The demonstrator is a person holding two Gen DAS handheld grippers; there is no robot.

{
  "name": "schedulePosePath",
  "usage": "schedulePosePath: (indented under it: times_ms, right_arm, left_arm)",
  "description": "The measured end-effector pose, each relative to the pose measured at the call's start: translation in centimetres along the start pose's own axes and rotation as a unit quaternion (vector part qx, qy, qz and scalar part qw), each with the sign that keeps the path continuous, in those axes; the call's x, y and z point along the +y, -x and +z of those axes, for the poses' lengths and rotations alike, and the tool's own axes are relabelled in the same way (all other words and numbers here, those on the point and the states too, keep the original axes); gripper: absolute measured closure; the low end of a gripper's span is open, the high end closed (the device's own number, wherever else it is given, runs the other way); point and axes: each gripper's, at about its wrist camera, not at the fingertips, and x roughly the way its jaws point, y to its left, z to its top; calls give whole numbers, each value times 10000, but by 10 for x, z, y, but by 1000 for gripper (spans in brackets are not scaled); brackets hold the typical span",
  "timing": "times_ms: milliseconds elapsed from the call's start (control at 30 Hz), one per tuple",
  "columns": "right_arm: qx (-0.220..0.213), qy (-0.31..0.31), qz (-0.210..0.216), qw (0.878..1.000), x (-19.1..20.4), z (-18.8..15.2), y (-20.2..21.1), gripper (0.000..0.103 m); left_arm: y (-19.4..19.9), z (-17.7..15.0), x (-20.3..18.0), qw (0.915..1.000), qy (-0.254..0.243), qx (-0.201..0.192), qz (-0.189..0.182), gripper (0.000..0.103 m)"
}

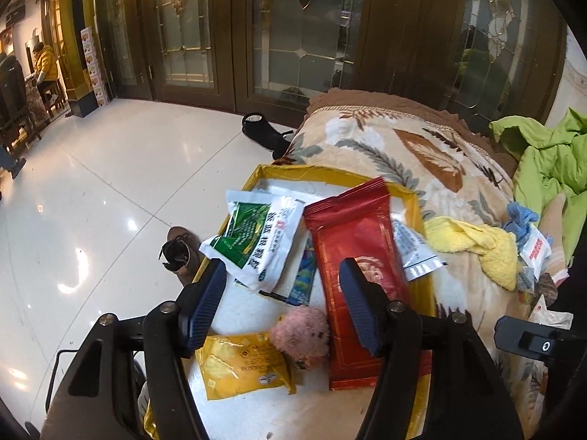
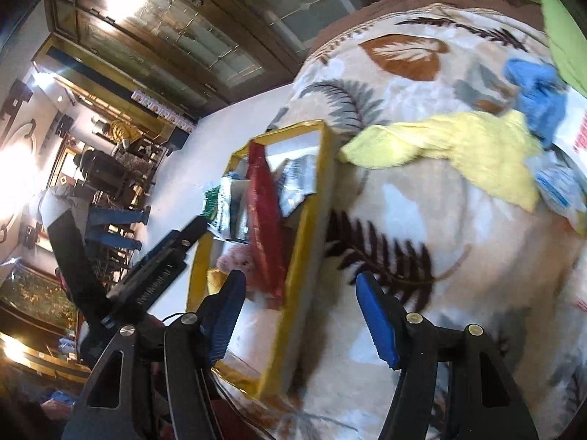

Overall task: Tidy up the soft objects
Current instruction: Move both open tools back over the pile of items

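Between the parted pads of the left tool [image 1: 282, 304] lies the yellow-rimmed tray [image 1: 414, 201], already loaded: a red packet [image 1: 361, 242] under the right pad, a green-and-white sachet [image 1: 256, 242] just ahead of the left pad, a pink plush toy [image 1: 301, 335] and a yellow packet [image 1: 242, 366] close beneath. This tool is released and grasps nothing.

Ahead and to the right of the right tool [image 2: 301, 315] — also spread wide and empty, hovering over the patterned blanket [image 2: 422, 227] beside the tray's near wall — a yellow cloth [image 2: 458, 150] sprawls on the bed, its left tip just at the tray's far corner. A blue cloth [image 2: 535, 95] sits beyond it, touching it, with a white packet [image 2: 572, 128] alongside.

Judging by this, the sorting is partway through and the step in hand is a reach for the loose soft items. The next move likely calls for the right tool to travel forward and rightward, pinch a raised fold of the yellow cloth, then carry it leftward over the tray rim.
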Motion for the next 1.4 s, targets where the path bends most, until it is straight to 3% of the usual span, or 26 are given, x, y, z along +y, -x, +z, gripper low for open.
schedulePosePath:
  times_ms: [100, 333, 800, 967, 1133, 1267, 1400]
  right_arm:
    - [-79, -141, -38, 9999, -17, -7, 14, 37]
    - [-363, -463, -192, 9981, -57, -25, 52, 37]
    - [-1098, -1468, -514, 9817, -145, -43, 123, 33]
    - [-1179, -1759, -73, 9773, -153, -34, 121, 33]
    - [-1170, -2159, 362, 9687, -160, -18, 105, 31]
    - [-1106, -2576, 686, 9574, -169, -5, 86, 31]
    - [-1149, -3172, 973, 9363, -186, -1, 68, 25]
  left_arm:
    - [7, 1, -7, 10000, -48, -65, -34, 34]
    - [22, -1, -30, 9995, -182, -81, -250, 32]
    - [34, -15, -116, 9911, -743, 235, -1084, 31]
    - [25, -14, -145, 9872, -867, 397, -1277, 31]
    - [6, -10, -162, 9850, -646, 700, -1441, 31]
    - [-7, -5, -175, 9851, -562, 782, -1428, 31]
    - [-22, 3, -184, 9851, -474, 872, -1403, 31]
